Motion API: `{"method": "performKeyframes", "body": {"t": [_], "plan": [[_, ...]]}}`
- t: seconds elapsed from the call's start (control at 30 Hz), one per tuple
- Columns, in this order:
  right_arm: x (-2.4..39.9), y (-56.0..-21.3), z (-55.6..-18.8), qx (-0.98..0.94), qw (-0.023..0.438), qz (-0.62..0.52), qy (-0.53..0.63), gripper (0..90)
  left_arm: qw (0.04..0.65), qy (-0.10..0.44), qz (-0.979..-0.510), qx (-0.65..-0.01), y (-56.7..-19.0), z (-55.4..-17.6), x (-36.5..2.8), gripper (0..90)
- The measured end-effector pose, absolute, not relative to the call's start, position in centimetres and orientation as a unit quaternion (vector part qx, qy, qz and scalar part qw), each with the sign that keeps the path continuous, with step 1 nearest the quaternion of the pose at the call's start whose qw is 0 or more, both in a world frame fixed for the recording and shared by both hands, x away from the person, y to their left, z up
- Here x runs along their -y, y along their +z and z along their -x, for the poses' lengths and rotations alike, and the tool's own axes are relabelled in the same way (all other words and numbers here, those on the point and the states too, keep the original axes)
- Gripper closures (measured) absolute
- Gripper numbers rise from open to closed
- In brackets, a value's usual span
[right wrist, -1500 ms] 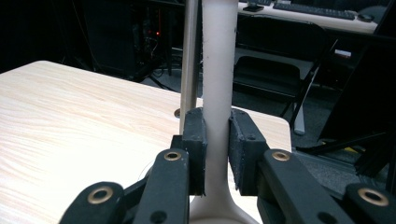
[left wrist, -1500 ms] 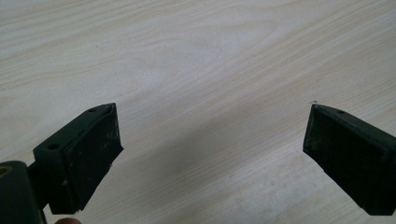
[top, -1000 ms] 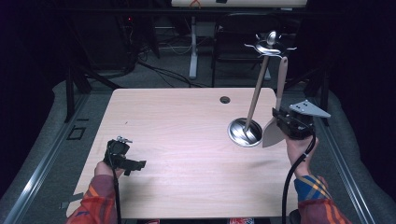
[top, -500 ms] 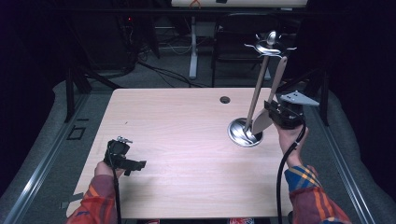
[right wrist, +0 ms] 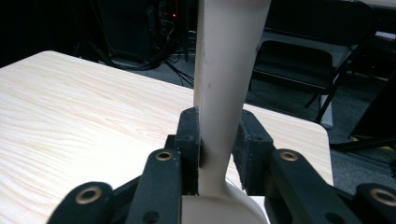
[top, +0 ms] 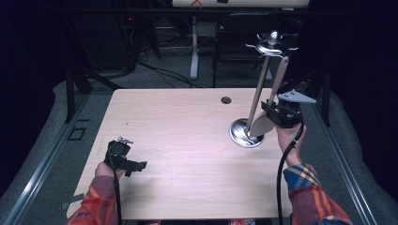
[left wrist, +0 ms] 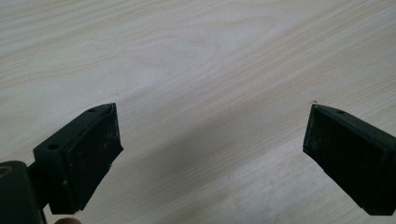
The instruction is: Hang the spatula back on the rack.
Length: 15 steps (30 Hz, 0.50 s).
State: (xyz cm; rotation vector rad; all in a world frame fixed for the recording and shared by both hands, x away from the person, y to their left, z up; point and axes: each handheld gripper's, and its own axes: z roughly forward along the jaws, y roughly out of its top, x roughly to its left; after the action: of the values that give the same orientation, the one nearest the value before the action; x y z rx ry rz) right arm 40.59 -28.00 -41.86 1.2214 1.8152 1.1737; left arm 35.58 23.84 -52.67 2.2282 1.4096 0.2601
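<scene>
A metal utensil stand has a round base (top: 244, 134), a slanted pole (top: 259, 89) and hooks at the top (top: 269, 47). A beige spatula (top: 278, 79) hangs from a hook, its blade just above the base. My right gripper (top: 272, 108) sits around the lower handle. In the right gripper view the handle (right wrist: 229, 56) stands between the pads of the right gripper (right wrist: 217, 126). Its jaws have just been opening; one pad touches and a thin gap shows at the other. My left gripper (top: 135, 165) rests open low over the bare table (left wrist: 196, 56), its jaws (left wrist: 212, 140) wide apart with nothing between them.
The wooden table (top: 178, 122) has a small dark cable hole (top: 226, 100) near its far edge. A dark chair (top: 234, 42) and cables stand on the floor behind the table. The stand sits close to the table's right edge.
My right gripper shifted left toward the pole, swinging the spatula's blade over the stand's base while the handle's top stayed at the hook. The left gripper kept still.
</scene>
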Motion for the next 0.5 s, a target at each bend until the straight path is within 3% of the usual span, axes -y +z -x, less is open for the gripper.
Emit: {"method": "performKeyframes", "body": {"t": [0.13,0.5], "plan": [[28.1,-41.5,-40.3,-0.698,0.318,-0.464,0.443,62.5,0.243,0.095,-0.816,-0.516,-52.6,-35.6,-23.9,3.9],[29.4,-40.7,-38.3,-0.712,0.275,-0.478,0.436,26.6,0.245,0.095,-0.815,-0.516,-52.6,-35.5,-23.9,3.9]]}}
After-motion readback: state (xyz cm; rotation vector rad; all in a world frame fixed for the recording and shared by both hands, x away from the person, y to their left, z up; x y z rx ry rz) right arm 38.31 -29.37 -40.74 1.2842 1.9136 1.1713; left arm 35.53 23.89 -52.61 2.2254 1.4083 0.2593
